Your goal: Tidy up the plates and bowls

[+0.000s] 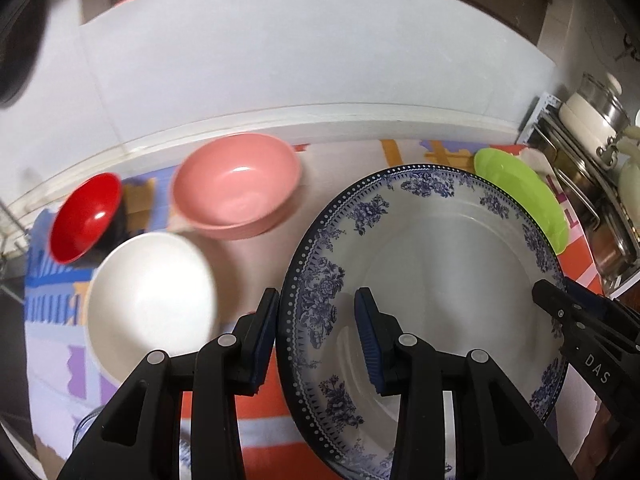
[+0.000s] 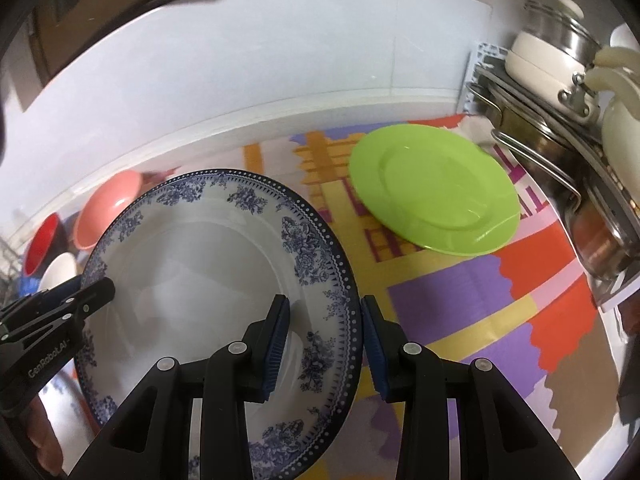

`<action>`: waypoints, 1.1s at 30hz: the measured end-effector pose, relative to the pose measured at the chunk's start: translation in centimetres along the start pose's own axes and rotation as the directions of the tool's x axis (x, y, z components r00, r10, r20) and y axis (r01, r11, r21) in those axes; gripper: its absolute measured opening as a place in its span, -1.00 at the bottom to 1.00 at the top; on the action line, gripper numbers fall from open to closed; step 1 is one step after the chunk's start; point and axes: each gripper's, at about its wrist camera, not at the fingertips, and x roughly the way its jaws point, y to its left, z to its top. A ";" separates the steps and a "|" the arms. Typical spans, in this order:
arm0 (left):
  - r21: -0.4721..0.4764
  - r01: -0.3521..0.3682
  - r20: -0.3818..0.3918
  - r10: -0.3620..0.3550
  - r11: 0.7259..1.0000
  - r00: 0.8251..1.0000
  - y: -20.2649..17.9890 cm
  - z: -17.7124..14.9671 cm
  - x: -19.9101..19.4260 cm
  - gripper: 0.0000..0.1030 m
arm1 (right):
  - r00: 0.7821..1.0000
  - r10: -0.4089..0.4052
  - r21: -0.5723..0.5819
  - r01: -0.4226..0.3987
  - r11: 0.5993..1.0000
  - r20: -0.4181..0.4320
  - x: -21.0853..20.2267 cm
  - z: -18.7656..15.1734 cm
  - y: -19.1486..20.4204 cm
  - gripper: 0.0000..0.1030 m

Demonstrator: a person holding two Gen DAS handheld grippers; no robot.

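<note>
1. The blue-and-white plate is hanging tilted above the patterned surface, near the green plate.
2. The left gripper is straddling one rim and the right gripper the opposite one; both sets of jaws are pinching the plate.
3. Judging from this, both hands should be moving together, keeping the plate level.
4. Lowering it squarely onto the green plate is probably next, clear of the pink bowl and white bowl.
</note>
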 end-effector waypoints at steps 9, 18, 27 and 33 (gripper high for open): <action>-0.055 -0.036 0.032 0.038 0.998 0.999 3.2 -2.7 -3.9 -0.26 | 0.999 0.041 -0.059 -0.040 0.997 0.017 -2.7 -1.5 3.7 -0.27; -0.105 -0.058 0.051 0.063 0.993 0.997 6.9 -6.1 -7.3 -0.26 | 0.997 0.073 -0.106 -0.070 0.992 0.028 -5.4 -3.6 7.2 -0.27; -0.155 -0.083 0.047 0.091 0.984 0.995 11.1 -10.0 -9.8 -0.26 | 0.995 0.093 -0.153 -0.088 0.984 0.024 -7.7 -6.3 11.2 -0.27; -0.189 -0.110 0.039 0.119 0.976 0.992 14.0 -12.0 -11.3 -0.26 | 0.993 0.118 -0.182 -0.115 0.977 0.009 -8.6 -7.9 14.1 -0.27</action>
